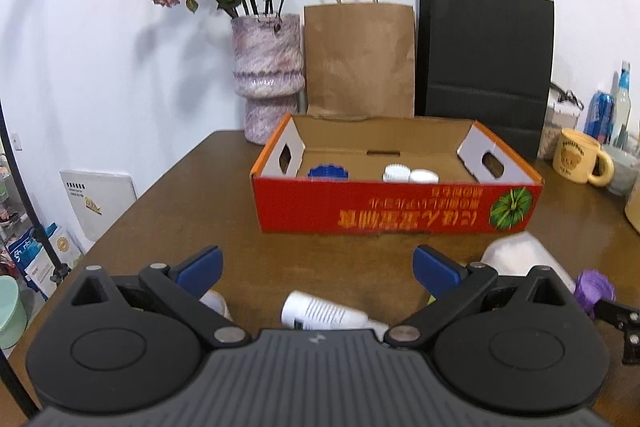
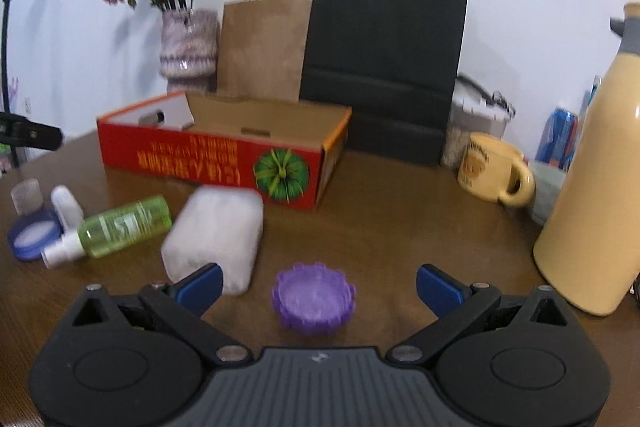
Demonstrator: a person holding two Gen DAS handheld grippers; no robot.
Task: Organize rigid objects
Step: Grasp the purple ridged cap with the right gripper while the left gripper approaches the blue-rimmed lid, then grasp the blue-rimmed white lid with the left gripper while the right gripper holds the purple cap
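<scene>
The right tool (image 2: 318, 285) is held level and low over the tabletop (image 2: 400, 227), released, with its 2 blue fingers (image 2: 200, 287) spread wide on either side of a purple scalloped cap (image 2: 314, 301); no contact is seen. The cap lies flat, open side up, near a white block (image 2: 214, 235). A green spray bottle (image 2: 116, 227) lies on its side, long axis running left-right, nozzle toward the left. The left tool (image 1: 318, 267) is likewise released and aimed at the red cardboard box (image 1: 396, 207), with a white ribbed bottle (image 1: 320, 315) lying on its side beneath it. Inside the box, 1 blue cap (image 1: 329, 171) and 2 white caps (image 1: 410, 174) are seen.
</scene>
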